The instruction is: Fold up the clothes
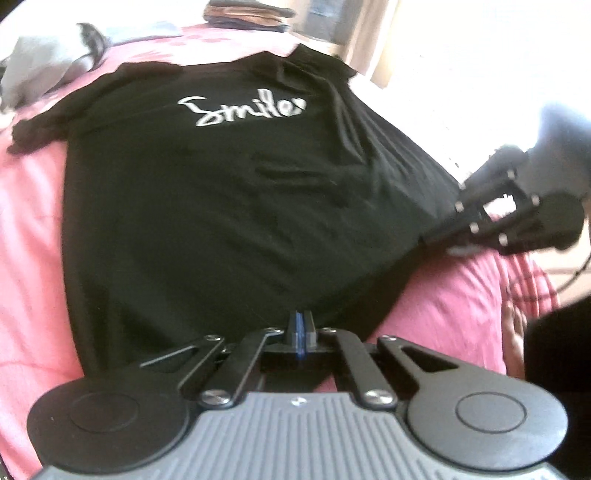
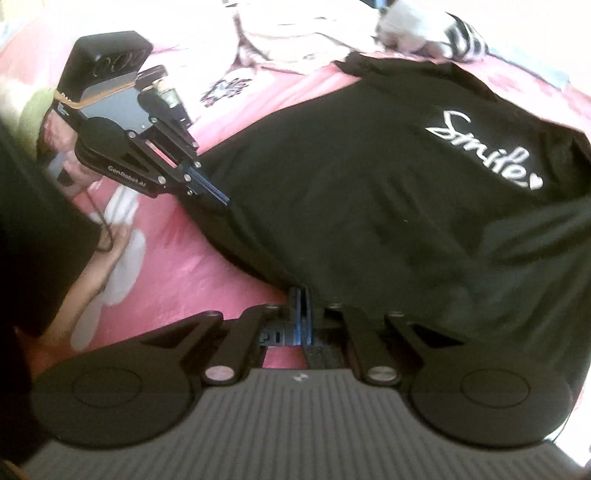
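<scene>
Black T-shirt (image 1: 221, 206) — white "Smile" script, face-up, hem pinched by both grippers

We cannot see the right gripper's (image 1: 439, 230) fingertips in the left wrist view; motion blur merges them with the black T-shirt (image 1: 229, 206). The shirt's far sleeve (image 2: 576, 155) runs into glare. The folded stack (image 1: 247, 14) is cut by the top edge. The striped garment (image 2: 436, 33) is smeared beyond identification.
</scene>
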### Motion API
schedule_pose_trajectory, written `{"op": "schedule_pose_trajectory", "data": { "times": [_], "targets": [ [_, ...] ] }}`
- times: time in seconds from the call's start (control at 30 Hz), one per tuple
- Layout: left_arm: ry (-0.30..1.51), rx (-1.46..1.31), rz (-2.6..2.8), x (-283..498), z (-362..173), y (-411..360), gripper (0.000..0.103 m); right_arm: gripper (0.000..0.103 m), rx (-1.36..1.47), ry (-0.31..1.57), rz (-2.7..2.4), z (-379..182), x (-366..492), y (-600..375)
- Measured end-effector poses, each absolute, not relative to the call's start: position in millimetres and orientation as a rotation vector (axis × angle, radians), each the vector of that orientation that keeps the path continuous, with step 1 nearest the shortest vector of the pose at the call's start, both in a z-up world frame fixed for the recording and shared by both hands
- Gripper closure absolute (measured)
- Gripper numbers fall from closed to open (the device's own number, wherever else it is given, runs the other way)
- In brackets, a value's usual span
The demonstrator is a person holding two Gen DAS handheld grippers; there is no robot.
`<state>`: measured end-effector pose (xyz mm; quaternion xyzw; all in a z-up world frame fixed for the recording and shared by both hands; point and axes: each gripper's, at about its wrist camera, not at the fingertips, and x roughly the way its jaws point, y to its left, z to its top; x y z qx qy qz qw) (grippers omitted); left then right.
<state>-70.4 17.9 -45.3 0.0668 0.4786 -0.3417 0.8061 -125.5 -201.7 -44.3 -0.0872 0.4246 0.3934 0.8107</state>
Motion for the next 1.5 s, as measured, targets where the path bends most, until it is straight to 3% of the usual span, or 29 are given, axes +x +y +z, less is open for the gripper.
{"op": "schedule_pose_trajectory", "data": {
  "times": [0.17, 0.27, 0.33, 0.53, 0.63, 0.83, 1.03, 1.27, 1.33, 1.5],
  "targets": [
    [1.049, 0.144, -0.746, -66, -46, 14, 0.102, 0.102, -0.077, 0.930, 0.831, -46, -113, -212],
    [1.063, 0.167, -0.781, -71, -46, 9, 0.096, 0.102, -0.002, 0.955, 0.823, -48, -107, -219],
    [1.063, 0.202, -0.792, -76, -48, 5, 0.081, 0.102, 0.031, 0.976, 0.818, -52, -104, -222],
    [1.024, 0.299, -0.846, -94, -47, -8, 0.052, 0.102, 0.056, 1.007, 0.820, -57, -101, -222],
    [0.975, 0.393, -0.888, -109, -44, -19, 0.050, 0.102, 0.043, 1.006, 0.826, -56, -102, -220],
    [0.850, 0.619, -0.887, -139, -53, -46, 0.055, 0.102, 0.050, 1.000, 0.827, -56, -101, -222],
    [0.816, 0.703, -0.864, -142, -67, -55, 0.081, 0.102, 0.053, 0.994, 0.839, -54, -103, -222],
    [0.814, 0.706, -0.842, -134, -71, -56, 0.091, 0.102, 0.065, 0.996, 0.843, -53, -104, -224],
    [0.800, 0.718, -0.838, -136, -71, -55, 0.099, 0.102, 0.064, 0.997, 0.844, -53, -104, -223],
    [0.786, 0.711, -0.879, -142, -58, -46, 0.101, 0.102, 0.035, 1.007, 0.883, -49, -109, -221]
  ]
}}
